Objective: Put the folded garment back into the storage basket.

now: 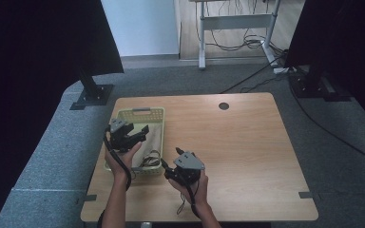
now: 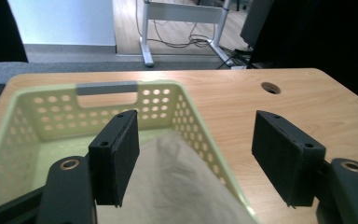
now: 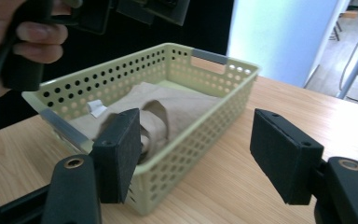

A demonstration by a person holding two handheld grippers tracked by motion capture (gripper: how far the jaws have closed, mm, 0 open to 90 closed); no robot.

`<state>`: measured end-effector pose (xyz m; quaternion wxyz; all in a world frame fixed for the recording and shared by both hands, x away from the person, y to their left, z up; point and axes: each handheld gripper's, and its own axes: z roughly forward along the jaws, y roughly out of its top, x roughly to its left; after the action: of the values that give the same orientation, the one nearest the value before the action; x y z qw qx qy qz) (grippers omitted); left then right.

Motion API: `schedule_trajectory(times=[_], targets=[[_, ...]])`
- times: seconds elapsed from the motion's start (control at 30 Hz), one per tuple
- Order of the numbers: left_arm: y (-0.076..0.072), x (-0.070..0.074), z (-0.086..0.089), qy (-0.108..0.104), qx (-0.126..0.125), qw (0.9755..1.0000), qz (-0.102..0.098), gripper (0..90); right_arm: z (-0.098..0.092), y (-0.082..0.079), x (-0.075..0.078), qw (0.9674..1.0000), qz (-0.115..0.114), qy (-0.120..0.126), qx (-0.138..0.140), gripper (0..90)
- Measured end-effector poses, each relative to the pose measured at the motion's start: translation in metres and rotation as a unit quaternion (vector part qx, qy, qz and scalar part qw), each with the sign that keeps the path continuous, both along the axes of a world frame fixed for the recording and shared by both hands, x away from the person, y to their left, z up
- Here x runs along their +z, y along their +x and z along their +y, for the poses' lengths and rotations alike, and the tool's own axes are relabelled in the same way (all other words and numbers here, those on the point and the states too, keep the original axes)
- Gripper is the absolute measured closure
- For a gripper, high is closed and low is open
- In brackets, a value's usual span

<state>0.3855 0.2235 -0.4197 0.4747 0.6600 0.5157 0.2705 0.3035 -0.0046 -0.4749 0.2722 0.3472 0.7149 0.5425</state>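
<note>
A pale green perforated basket (image 1: 140,111) stands on the left part of the wooden table (image 1: 247,152), with a beige cloth (image 1: 154,140) lying crumpled inside it. My left gripper (image 1: 142,133) hovers over the basket, jaws open, with the basket's right wall (image 2: 189,121) and the cloth (image 2: 177,186) below and between them, untouched. My right gripper (image 1: 170,167) is just off the basket's near right corner, open and holding nothing. In the right gripper view the basket (image 3: 205,126) and cloth (image 3: 177,105) lie ahead of its jaws (image 3: 196,116), and the other hand (image 3: 32,46) is at top left.
A round cable hole (image 1: 224,106) sits near the table's far edge. Black stands (image 1: 92,92) flank the table on grey carpet, and a desk frame (image 1: 237,23) with loose cables stands behind. The table's right half is bare wood.
</note>
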Motion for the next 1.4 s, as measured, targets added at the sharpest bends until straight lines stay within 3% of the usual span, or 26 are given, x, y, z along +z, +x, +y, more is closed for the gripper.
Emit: schedule_trajectory(times=[0.03, 0.07, 0.1, 0.13, 0.17, 0.2, 0.23, 0.27, 0.43, 0.47, 0.5, 0.63, 0.73, 0.8, 0.83, 0.87, 0.9, 1.07, 1.13, 1.2, 1.27, 1.4], targets=[[-0.007, -0.001, -0.011, 0.002, -0.01, 0.9999, -0.005, 31.1, 0.0, 0.0, 0.0, 1.0, 0.0, 0.0, 0.0, 33.8], [-0.007, -0.001, -0.011, 0.002, -0.01, 0.9999, -0.005, 30.5, 0.0, 0.0, 0.0, 1.0, 0.0, 0.0, 0.0, 33.8], [-0.007, -0.001, -0.011, 0.002, -0.01, 0.9999, -0.005, 30.5, -0.014, -0.004, -0.003, 1.0, -0.001, 0.002, -0.006, 33.8], [-0.016, -0.002, -0.024, 0.003, -0.017, 0.9997, -0.015, 30.5, -0.014, -0.004, -0.003, 1.0, -0.001, 0.002, -0.006, 33.8], [-0.016, -0.002, -0.024, 0.003, -0.017, 0.9997, -0.015, 29.9, -0.014, -0.004, -0.003, 1.0, -0.001, 0.002, -0.006, 33.8], [-0.016, -0.002, -0.024, 0.003, -0.017, 0.9997, -0.015, 29.9, -0.028, -0.009, -0.006, 0.9999, -0.005, -0.001, -0.009, 33.8], [-0.023, -0.005, -0.037, 0.013, -0.023, 0.9995, -0.019, 29.9, -0.028, -0.009, -0.006, 0.9999, -0.005, -0.001, -0.009, 33.8], [-0.028, -0.008, -0.047, 0.018, -0.028, 0.9992, -0.021, 29.1, -0.044, -0.016, -0.009, 0.9999, -0.009, -0.003, -0.012, 34.0], [-0.035, -0.014, -0.062, 0.026, -0.034, 0.9988, -0.024, 29.2, -0.055, -0.02, -0.011, 0.9999, -0.01, 0.002, -0.013, 34.2], [-0.035, -0.014, -0.062, 0.026, -0.034, 0.9988, -0.024, 29.2, -0.064, -0.024, -0.013, 0.9998, -0.012, 0.002, -0.015, 34.2], [-0.039, -0.017, -0.081, 0.046, -0.045, 0.9977, -0.024, 29.1, -0.079, -0.029, -0.016, 0.9997, -0.014, 0.003, -0.017, 34.2], [-0.043, -0.019, -0.089, 0.04, -0.051, 0.9976, -0.024, 29.4, -0.088, -0.034, -0.018, 0.9996, -0.016, 0.004, -0.023, 34.1], [-0.051, -0.028, -0.105, 0.041, -0.065, 0.9968, -0.022, 29.3, -0.102, -0.039, -0.021, 0.9994, -0.016, 0.004, -0.031, 34.2], [-0.051, -0.028, -0.105, 0.041, -0.065, 0.9968, -0.022, 29.3, -0.111, -0.042, -0.023, 0.9992, -0.017, 0.005, -0.035, 34.2], [-0.061, -0.033, -0.112, 0.03, -0.074, 0.9965, -0.026, 29.3, -0.111, -0.042, -0.023, 0.9992, -0.017, 0.005, -0.035, 34.1], [-0.061, -0.033, -0.112, 0.03, -0.074, 0.9965, -0.026, 29.5, -0.111, -0.042, -0.023, 0.9992, -0.017, 0.005, -0.035, 34.1], [-0.075, -0.038, -0.117, 0.026, -0.084, 0.9956, -0.033, 29.5, -0.133, -0.05, -0.028, 0.9989, -0.017, 0.009, -0.044, 34.2], [-0.088, -0.044, -0.122, 0.033, -0.096, 0.9942, -0.034, 29.4, -0.14, -0.054, -0.031, 0.9987, -0.016, 0.005, -0.049, 34.2], [-0.102, -0.059, -0.123, 0.034, -0.108, 0.9933, -0.022, 29.3, -0.156, -0.064, -0.043, 0.998, -0.007, -0.008, -0.063, 34.3], [-0.102, -0.059, -0.123, 0.034, -0.108, 0.9933, -0.022, 29.3, -0.159, -0.066, -0.046, 0.9977, -0.004, -0.011, -0.067, 34.3], [-0.111, -0.075, -0.121, 0.039, -0.11, 0.9932, -0.006, 29.1, -0.167, -0.071, -0.052, 0.997, 0.0, -0.016, -0.076, 34.3], [-0.117, -0.088, -0.118, 0.039, -0.112, 0.9929, 0.009, 28.7, -0.174, -0.075, -0.058, 0.9962, 0.007, -0.021, -0.084, 34.4]])
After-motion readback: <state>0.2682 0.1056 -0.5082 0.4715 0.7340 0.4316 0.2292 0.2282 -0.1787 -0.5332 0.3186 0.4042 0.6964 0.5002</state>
